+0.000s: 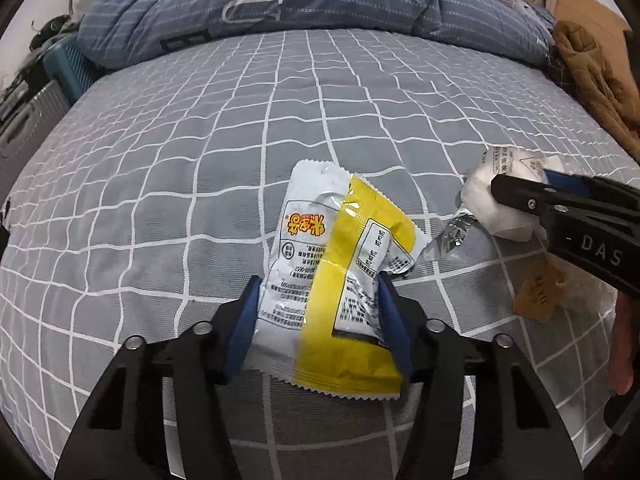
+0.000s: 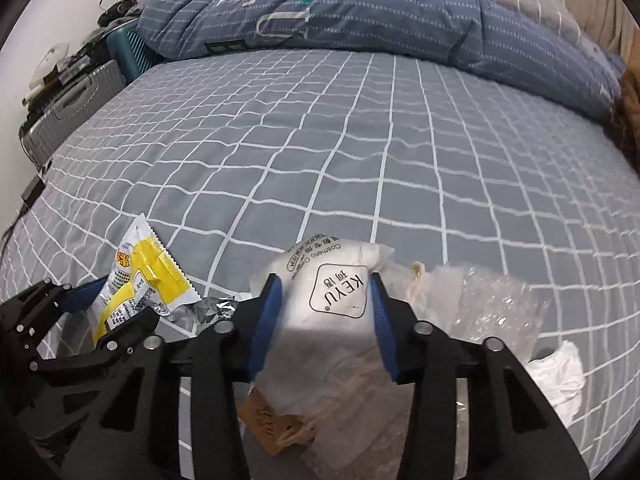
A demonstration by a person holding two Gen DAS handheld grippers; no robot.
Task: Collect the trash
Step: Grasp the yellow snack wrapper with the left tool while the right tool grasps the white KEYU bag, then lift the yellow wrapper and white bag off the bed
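My left gripper (image 1: 320, 284) is shut on a white and yellow snack wrapper (image 1: 340, 264) and holds it over the grey checked bed sheet (image 1: 200, 140). The wrapper also shows in the right wrist view (image 2: 148, 280). My right gripper (image 2: 324, 280) is shut on a white cotton-pad bag (image 2: 336, 300) printed KEYU, seen at the right of the left wrist view (image 1: 488, 204). A crumpled silver foil piece (image 1: 452, 240) lies on the sheet between the two grippers.
A brown paper tag (image 2: 272, 428) and clear plastic film (image 2: 492, 312) lie under and right of the right gripper, with a white tissue (image 2: 560, 380) further right. A folded blue quilt (image 1: 300, 0) lies across the far end of the bed. Suitcases (image 2: 68, 112) stand at the left.
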